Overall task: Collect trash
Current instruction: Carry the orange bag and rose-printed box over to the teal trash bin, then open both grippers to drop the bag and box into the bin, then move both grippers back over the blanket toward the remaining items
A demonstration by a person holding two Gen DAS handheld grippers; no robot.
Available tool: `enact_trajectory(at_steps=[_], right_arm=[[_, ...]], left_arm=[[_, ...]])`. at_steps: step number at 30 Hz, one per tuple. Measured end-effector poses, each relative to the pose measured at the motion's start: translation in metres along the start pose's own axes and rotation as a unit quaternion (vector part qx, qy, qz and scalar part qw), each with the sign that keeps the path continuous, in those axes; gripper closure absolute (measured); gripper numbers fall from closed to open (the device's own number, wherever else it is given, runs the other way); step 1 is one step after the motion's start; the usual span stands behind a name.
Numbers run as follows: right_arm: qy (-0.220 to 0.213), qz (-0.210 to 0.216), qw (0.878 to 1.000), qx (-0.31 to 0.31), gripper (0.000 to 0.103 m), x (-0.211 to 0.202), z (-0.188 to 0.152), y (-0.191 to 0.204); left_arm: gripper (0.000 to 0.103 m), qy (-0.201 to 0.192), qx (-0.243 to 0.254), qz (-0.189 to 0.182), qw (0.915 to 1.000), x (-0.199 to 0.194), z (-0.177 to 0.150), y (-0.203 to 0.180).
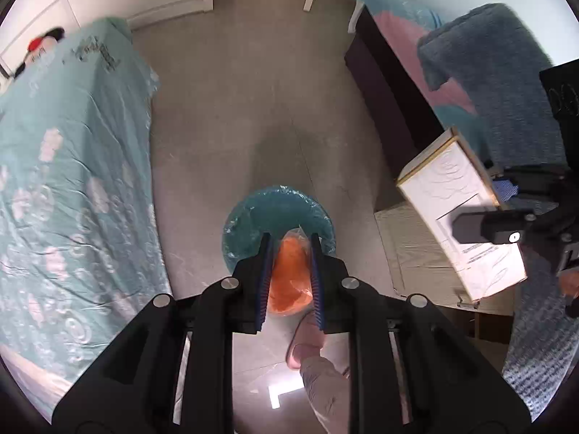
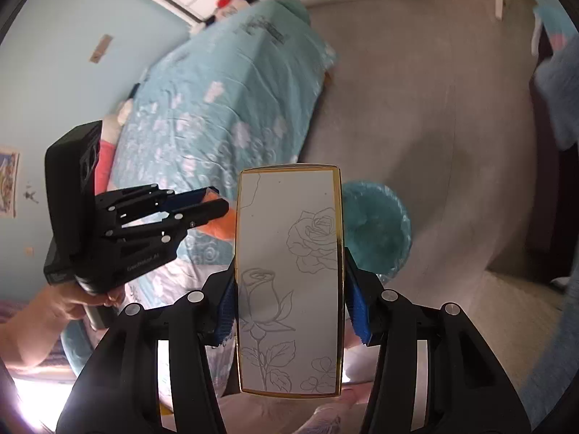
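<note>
My left gripper point(image 1: 289, 253) is shut on an orange plastic bag point(image 1: 289, 282) and holds it above a bin lined with a blue bag point(image 1: 253, 217) on the floor. My right gripper point(image 2: 287, 289) is shut on a white box with gold edges and rose drawings point(image 2: 289, 275), held in the air. The box point(image 1: 466, 217) and the right gripper point(image 1: 506, 231) show at the right of the left wrist view. The left gripper point(image 2: 217, 202) with the orange bag point(image 2: 220, 228) shows at the left of the right wrist view, and the bin point(image 2: 376, 228) lies just right of the box.
A bed with a teal floral cover point(image 1: 72, 181) runs along the left. A second bed with a dark frame and blue blanket point(image 1: 488, 83) stands at the right. A low cabinet top point(image 1: 412, 253) is below the box. Grey floor point(image 1: 253, 90) lies between the beds.
</note>
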State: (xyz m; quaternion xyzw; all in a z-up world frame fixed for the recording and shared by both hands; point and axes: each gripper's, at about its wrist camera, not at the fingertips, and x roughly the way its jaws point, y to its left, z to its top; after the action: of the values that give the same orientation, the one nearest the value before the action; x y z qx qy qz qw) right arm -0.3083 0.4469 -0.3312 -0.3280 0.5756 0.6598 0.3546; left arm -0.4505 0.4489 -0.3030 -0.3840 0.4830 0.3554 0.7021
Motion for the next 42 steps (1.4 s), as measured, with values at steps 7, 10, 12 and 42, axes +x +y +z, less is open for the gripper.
enact_trajectory(at_steps=[7, 10, 12, 42], right_arm=[[0.013, 0.009, 0.999, 0.034, 0.052, 0.06, 0.011, -0.031], [0.022, 0.009, 0.999, 0.044, 0.052, 0.083, 0.016, -0.04], [0.025, 0.007, 0.999, 0.047, 0.052, 0.094, 0.016, -0.046], [-0.104, 0.013, 0.994, 0.011, 0.016, -0.093, -0.056, -0.003]], left_arm=[[0.085, 0.037, -0.006, -0.009, 0.9993, 0.064, -0.002, 0.011], [0.085, 0.043, -0.005, -0.01, 0.999, 0.078, -0.003, 0.014], [0.085, 0.046, -0.006, -0.009, 0.9989, 0.087, -0.004, 0.016], [0.029, 0.061, 0.146, -0.016, 0.9873, -0.007, -0.013, -0.062]])
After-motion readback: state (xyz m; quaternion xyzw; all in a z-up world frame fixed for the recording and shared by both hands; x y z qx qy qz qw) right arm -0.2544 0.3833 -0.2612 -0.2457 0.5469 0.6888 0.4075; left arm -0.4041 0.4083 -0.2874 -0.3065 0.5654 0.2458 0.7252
